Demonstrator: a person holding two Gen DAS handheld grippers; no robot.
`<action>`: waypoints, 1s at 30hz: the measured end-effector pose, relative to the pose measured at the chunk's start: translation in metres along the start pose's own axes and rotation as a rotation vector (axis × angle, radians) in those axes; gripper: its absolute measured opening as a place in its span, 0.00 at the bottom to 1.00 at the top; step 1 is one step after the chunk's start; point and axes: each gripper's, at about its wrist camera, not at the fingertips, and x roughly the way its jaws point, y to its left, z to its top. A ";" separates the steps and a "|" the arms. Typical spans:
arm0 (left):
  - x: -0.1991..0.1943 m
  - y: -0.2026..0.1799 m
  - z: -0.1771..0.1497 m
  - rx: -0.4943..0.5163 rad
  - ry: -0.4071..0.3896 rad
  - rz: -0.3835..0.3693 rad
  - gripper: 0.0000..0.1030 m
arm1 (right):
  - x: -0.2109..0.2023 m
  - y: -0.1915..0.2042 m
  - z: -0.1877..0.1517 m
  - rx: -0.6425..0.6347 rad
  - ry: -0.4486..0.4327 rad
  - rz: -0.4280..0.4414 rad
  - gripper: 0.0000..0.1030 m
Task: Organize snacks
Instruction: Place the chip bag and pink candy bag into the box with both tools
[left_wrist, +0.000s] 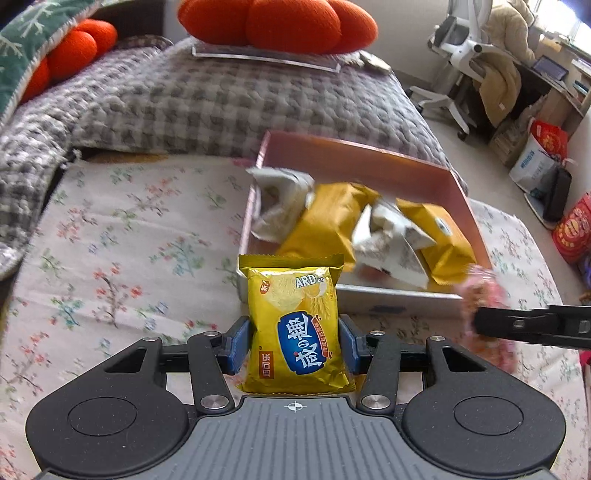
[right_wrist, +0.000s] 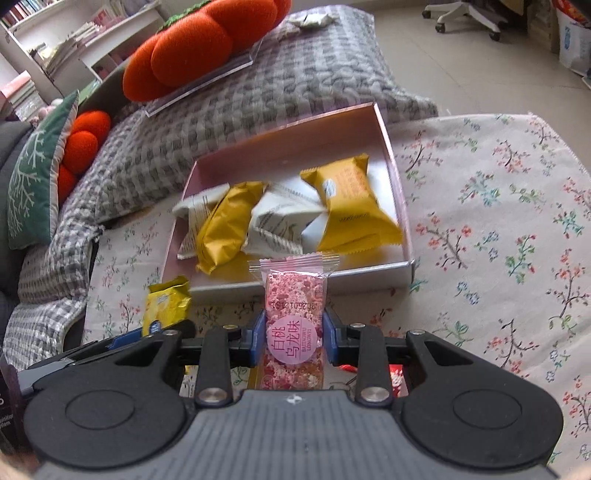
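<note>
Low in each wrist view, both grippers tilt downward toward the pink box (left_wrist: 369, 151): left gripper (left_wrist: 294, 341) clamps a yellow snack packet (left_wrist: 295, 332), right gripper (right_wrist: 294, 338) clamps a pink snack bar (right_wrist: 294, 314).

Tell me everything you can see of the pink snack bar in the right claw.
The pink snack bar is a narrow block, speckled pink and white, sealed in clear glossy film with a crimped, serrated top edge. A round pink label with Chinese characters sits mid-body, with a printed date code above it. It stands upright, lengthwise along the right claw, whose blue pads press its two long sides. It is held above the floral cloth, just short of the pink box.
</note>
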 end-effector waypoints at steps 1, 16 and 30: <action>0.000 0.001 0.001 0.005 -0.008 0.013 0.46 | -0.003 -0.002 0.001 0.003 -0.010 -0.002 0.28; 0.005 -0.013 0.019 0.048 -0.068 -0.066 0.46 | -0.018 -0.020 0.015 0.043 -0.140 -0.029 0.28; 0.051 -0.014 0.040 -0.002 0.021 -0.196 0.46 | 0.024 -0.028 0.039 0.176 -0.013 0.170 0.28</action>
